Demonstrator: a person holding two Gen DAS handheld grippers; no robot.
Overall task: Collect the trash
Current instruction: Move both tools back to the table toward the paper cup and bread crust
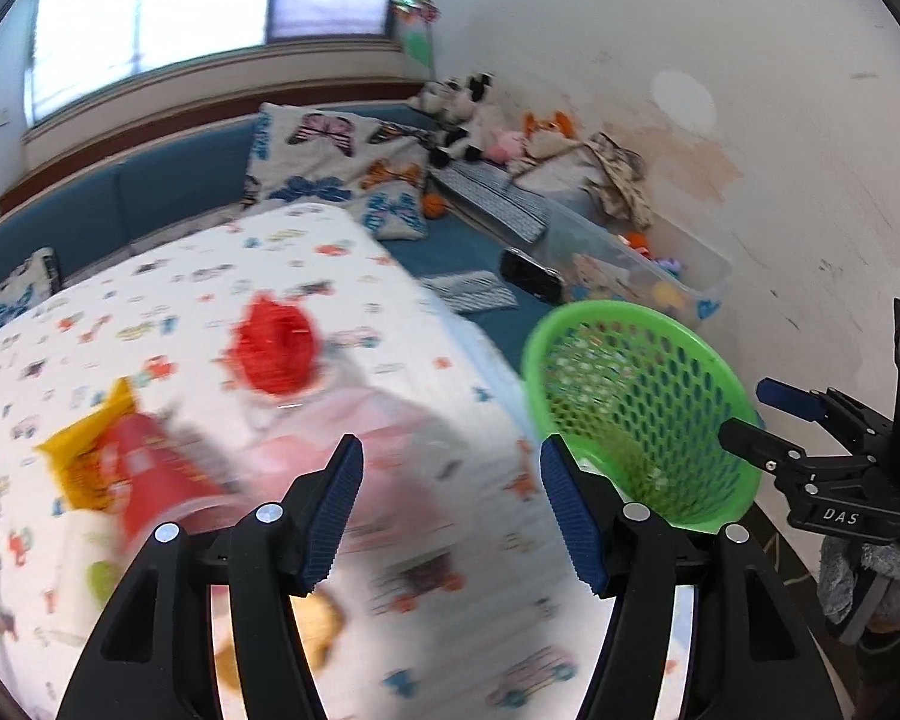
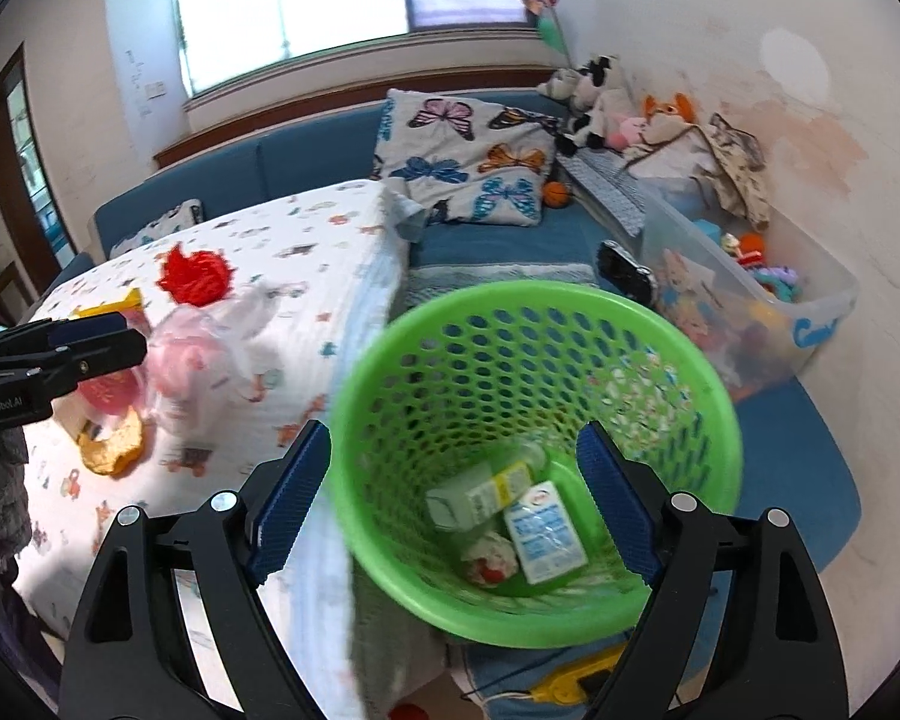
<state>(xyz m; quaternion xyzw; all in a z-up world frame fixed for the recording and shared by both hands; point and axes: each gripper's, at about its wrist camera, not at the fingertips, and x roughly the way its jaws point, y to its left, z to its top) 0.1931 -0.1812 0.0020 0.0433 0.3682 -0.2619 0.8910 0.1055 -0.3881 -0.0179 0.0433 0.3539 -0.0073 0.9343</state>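
Observation:
A green mesh basket (image 2: 684,372) stands beside the cloth-covered table (image 2: 330,252); it also shows in the left wrist view (image 1: 642,360). Inside lie a small carton (image 2: 480,495), a blue-white pack (image 2: 546,531) and a crumpled wrapper (image 2: 492,558). On the table lie a red crumpled piece (image 1: 273,348), a pink-white plastic bag (image 2: 204,354), a red cup (image 1: 150,468) and a yellow wrapper (image 1: 84,450). My left gripper (image 1: 450,510) is open and empty above the table by the bag. My right gripper (image 2: 450,498) is open and empty over the basket.
A blue sofa (image 2: 306,162) with butterfly pillows (image 2: 468,162) runs behind the table. A clear bin of toys (image 2: 750,282) and plush animals (image 2: 594,96) stand along the right wall. A yellow object with cables (image 2: 570,684) lies on the floor under the basket.

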